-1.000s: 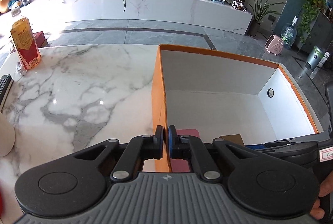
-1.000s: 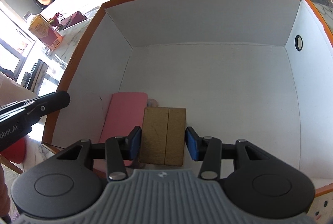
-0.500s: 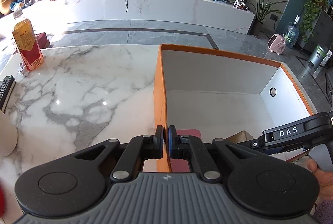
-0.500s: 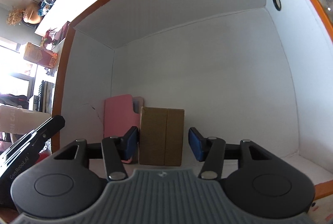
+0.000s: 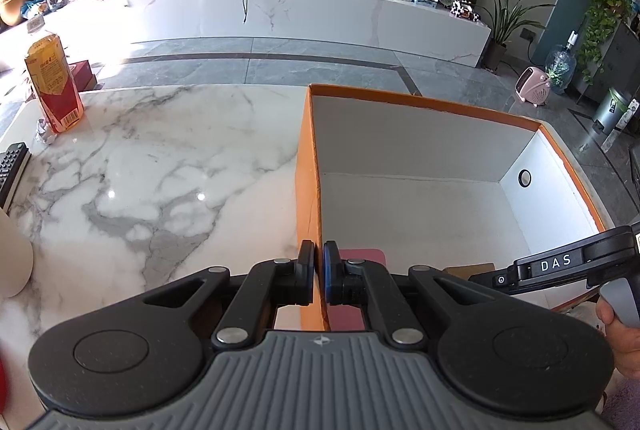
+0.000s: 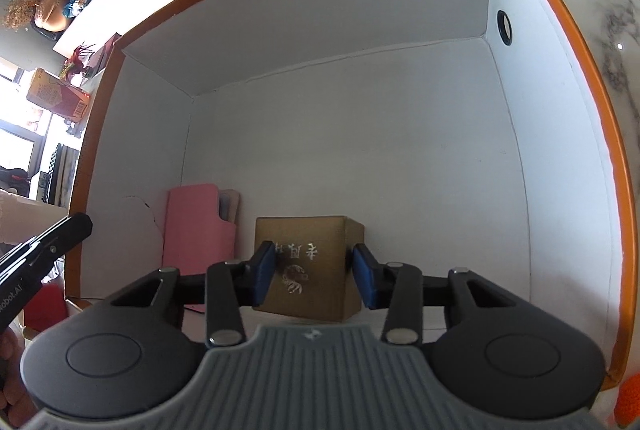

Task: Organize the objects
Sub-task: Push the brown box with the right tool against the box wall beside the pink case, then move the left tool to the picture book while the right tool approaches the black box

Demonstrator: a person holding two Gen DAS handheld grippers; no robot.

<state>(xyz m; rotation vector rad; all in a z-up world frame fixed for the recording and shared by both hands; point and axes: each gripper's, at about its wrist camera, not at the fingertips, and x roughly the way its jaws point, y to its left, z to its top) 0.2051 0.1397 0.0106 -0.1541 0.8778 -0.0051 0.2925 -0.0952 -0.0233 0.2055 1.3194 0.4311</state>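
Observation:
An open orange box with a white inside (image 5: 307, 190) stands on the marble table (image 5: 160, 170). My left gripper (image 5: 319, 264) is shut on the near end of its left wall. In the box's near left corner a pink flat case (image 6: 196, 226) leans against the wall. Beside it is a small brown box (image 6: 308, 242) with gold characters, tilted toward the camera. My right gripper (image 6: 314, 272) reaches down into the orange box. Its jaws are closing, and the blue pads (image 6: 264, 270) touch the brown box on both sides.
A red and yellow drink carton (image 5: 54, 86) stands at the table's far left, with a crumpled paper (image 5: 46, 134) and a remote (image 5: 12, 166) near it. The orange box's right wall has a round hole (image 6: 504, 26). The box floor beyond the brown box is bare.
The right gripper opened off the brown box and shifted right, then closed on it again. The brown box now shows its lettered face and stands apart from the pink case. The left gripper kept still.

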